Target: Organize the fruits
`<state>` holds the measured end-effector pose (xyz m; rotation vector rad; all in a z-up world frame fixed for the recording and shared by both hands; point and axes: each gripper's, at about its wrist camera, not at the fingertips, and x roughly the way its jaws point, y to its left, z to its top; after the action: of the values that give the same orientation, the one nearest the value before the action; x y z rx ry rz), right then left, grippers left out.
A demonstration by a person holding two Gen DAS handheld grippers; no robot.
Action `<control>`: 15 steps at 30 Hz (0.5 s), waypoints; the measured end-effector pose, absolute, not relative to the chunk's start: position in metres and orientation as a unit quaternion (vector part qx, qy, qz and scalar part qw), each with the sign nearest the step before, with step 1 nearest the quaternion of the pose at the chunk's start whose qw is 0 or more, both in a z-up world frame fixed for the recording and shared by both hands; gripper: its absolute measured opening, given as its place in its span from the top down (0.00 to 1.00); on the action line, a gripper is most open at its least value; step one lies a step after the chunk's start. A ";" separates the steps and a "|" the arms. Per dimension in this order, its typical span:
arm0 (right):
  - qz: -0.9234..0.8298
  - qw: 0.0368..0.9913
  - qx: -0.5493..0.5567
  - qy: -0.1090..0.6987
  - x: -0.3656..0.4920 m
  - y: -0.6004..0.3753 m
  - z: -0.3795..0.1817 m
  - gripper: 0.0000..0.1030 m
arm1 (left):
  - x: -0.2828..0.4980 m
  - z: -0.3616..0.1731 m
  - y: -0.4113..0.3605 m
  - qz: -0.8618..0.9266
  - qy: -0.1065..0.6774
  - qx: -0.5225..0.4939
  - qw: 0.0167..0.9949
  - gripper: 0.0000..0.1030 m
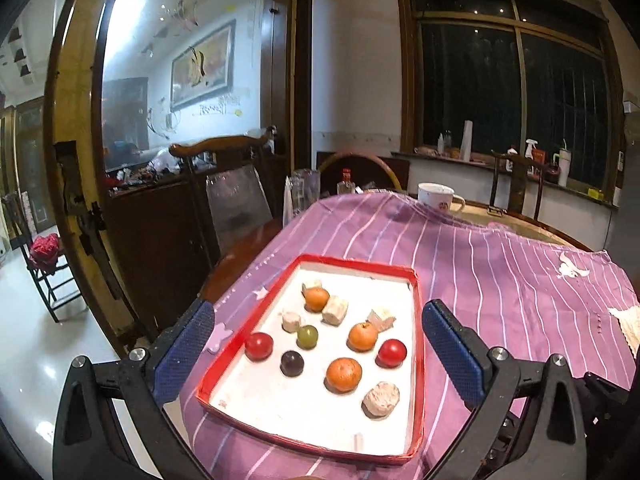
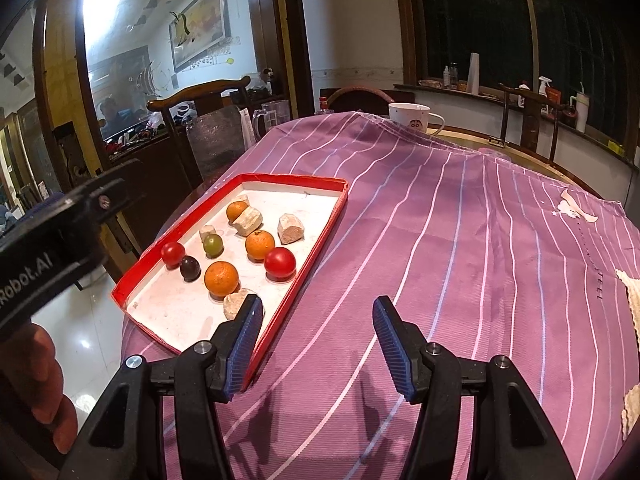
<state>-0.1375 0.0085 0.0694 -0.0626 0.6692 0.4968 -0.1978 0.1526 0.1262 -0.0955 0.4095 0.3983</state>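
1. Left gripper (image 1: 316, 356): jaws spread as wide as they go, nothing between the pads. It hangs over the near part of the red-rimmed tray (image 1: 418, 320), which lies on a purple striped cloth (image 1: 500, 280).
2. Right gripper (image 2: 318, 344): jaws partly apart, holding nothing. Only cloth lies ahead between them; the tray sits ahead and to its left, and its left pad overlaps the tray's near right rim in the right wrist view.
3. Fruit, placed from the left gripper: a mandarin (image 1: 344, 375) just ahead, right of centre; a dark grape (image 1: 291, 363) left of it; a red cherry tomato (image 1: 259, 346) near the left pad; a second tomato (image 1: 391, 353) ahead right; a green grape (image 1: 307, 337) and two more mandarins (image 1: 363, 336) further ahead.
4. Pale crumbly blocks (image 1: 381, 399) lie among the fruit; identity unclear.
5. Handling, judged: all pieces light and round, likely to roll on the flat tray. Grapes and tomatoes are thin-skinned and smooth, so they could slip or burst under pressure. Mandarins look firmer, with a grippier peel.
6. Hold, judged: pads across the widest part, descending from above, closing gently.
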 end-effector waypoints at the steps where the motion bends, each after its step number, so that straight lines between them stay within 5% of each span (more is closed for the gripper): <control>1: 0.241 0.914 -0.031 0.326 -0.137 0.009 0.069 0.39 | -0.196 0.124 0.154 0.192 0.207 -0.050 0.958 0.00; 15: 0.242 0.910 -0.033 0.334 -0.135 0.013 0.063 0.39 | -0.185 0.109 0.162 0.172 0.246 -0.074 0.951 0.00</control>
<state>-0.1351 0.0127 0.0633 -0.0688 0.6879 0.4999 -0.1854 0.1619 0.1089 -0.1500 0.5001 0.3489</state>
